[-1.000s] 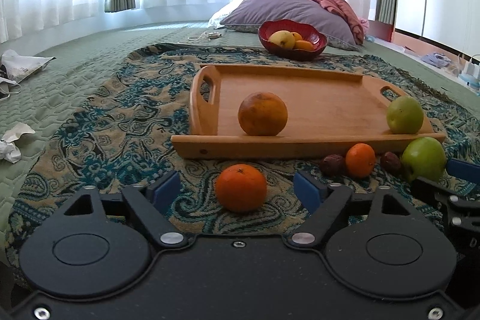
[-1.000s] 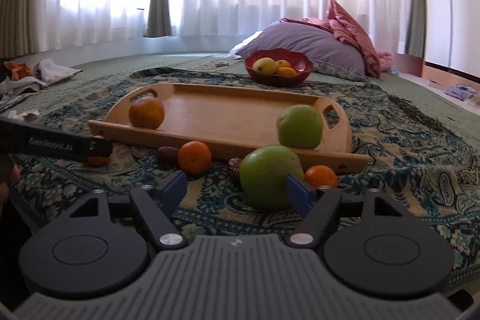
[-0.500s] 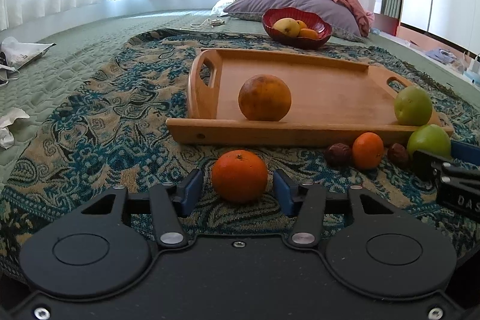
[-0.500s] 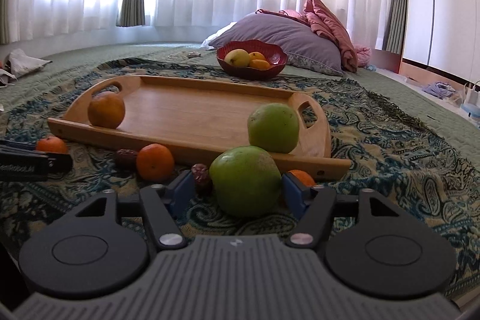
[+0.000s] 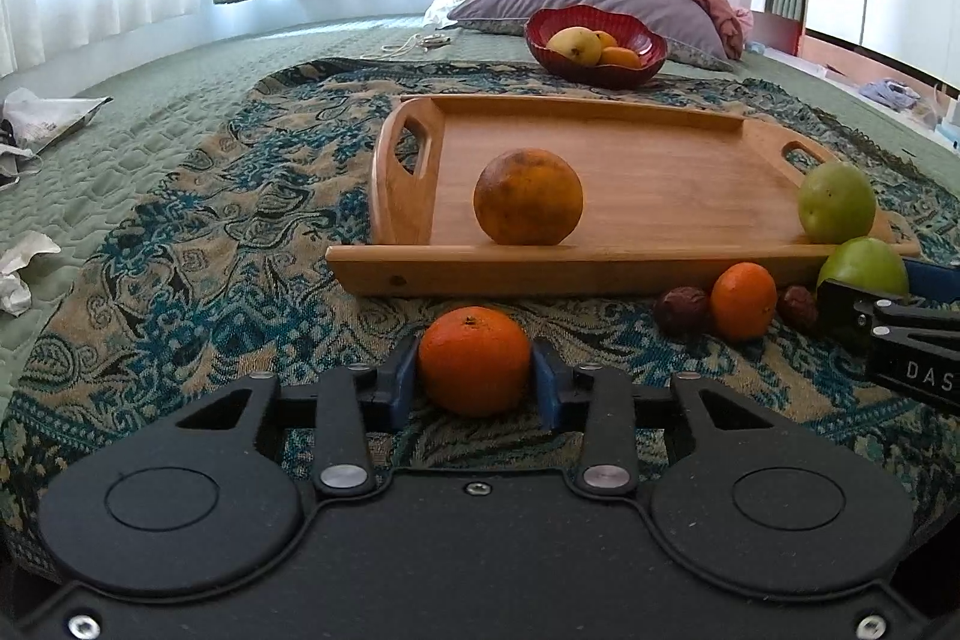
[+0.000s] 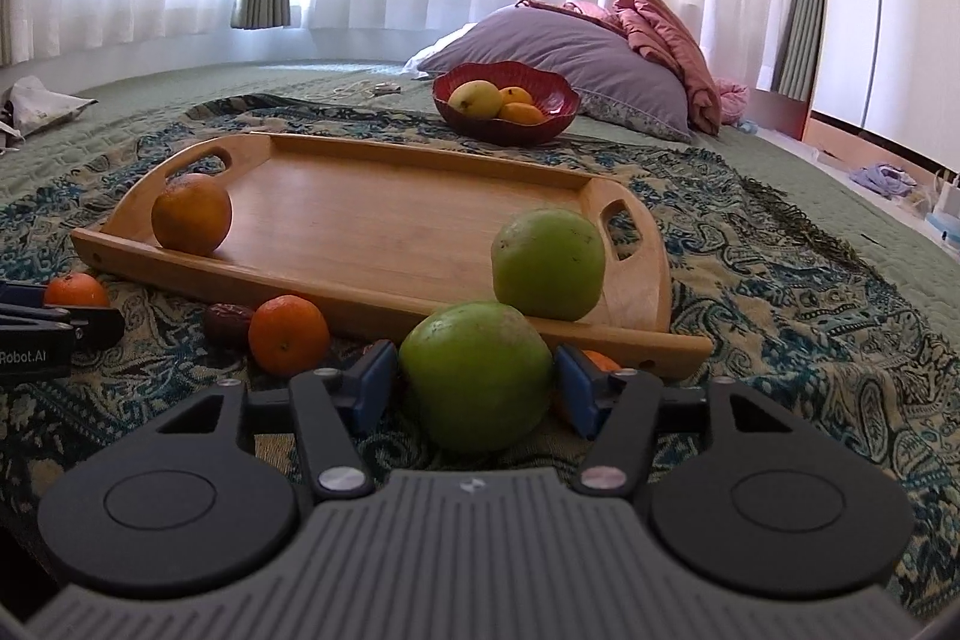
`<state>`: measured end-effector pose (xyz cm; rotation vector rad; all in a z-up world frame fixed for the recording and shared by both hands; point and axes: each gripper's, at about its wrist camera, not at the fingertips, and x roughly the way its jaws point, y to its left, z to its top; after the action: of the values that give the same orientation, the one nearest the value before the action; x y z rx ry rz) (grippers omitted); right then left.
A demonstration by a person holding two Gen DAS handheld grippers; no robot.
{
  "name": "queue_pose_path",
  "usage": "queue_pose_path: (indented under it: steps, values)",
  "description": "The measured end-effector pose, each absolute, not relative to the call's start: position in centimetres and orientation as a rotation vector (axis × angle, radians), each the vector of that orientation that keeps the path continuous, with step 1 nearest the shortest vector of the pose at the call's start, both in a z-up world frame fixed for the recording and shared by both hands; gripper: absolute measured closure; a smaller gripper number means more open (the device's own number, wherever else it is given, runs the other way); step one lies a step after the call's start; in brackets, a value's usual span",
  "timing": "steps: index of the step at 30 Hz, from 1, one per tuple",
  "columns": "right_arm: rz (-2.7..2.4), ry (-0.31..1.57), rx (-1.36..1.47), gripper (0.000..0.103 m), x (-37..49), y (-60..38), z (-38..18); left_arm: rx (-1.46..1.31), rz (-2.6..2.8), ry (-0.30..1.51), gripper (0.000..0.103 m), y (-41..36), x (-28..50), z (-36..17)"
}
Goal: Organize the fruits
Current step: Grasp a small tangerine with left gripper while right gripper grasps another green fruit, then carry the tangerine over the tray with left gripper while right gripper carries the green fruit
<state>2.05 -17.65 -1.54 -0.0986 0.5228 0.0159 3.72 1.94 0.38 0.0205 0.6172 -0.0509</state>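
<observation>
My left gripper (image 5: 474,381) is shut on a small orange (image 5: 474,361) that rests on the patterned cloth just in front of the wooden tray (image 5: 636,160). My right gripper (image 6: 477,383) is shut on a green apple (image 6: 476,373) on the cloth at the tray's near right corner. The tray (image 6: 384,208) holds a large dull orange (image 5: 528,196) at its left and a second green apple (image 6: 547,263) at its right. Another small orange (image 6: 289,334) and dark dates (image 5: 681,310) lie on the cloth between the grippers.
A red bowl (image 6: 558,100) with yellow fruits stands behind the tray, in front of a purple pillow (image 6: 570,46). Another small orange (image 6: 600,359) peeks out behind my right finger. Crumpled paper (image 5: 18,268) lies on the green quilt at the left.
Both grippers closed: the left jaws came in onto the small orange, the right jaws onto the green apple. Both cameras moved slightly nearer to the tray.
</observation>
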Motion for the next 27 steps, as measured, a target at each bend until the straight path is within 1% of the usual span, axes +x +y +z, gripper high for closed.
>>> queue_pose_path:
  steps: [3,9,17,22,27]
  values:
    - [0.026,0.528,-0.094,0.043,2.1,-17.8,-1.4,0.019,-0.053,0.621,0.067,1.9,3.8,0.6]
    - [0.049,0.540,-0.008,0.043,1.7,-18.7,-0.7,0.008,-0.067,0.613,0.067,2.0,3.9,1.5]
    - [0.073,0.481,0.046,0.043,0.7,-19.3,1.7,0.004,-0.094,0.543,0.067,1.9,4.4,4.9]
    - [0.076,0.448,0.091,0.043,2.0,-20.2,4.4,0.001,-0.110,0.527,0.067,1.6,6.8,7.3]
    - [0.067,0.483,0.129,0.043,5.7,-21.7,6.5,-0.008,-0.124,0.545,0.067,1.5,10.9,9.1]
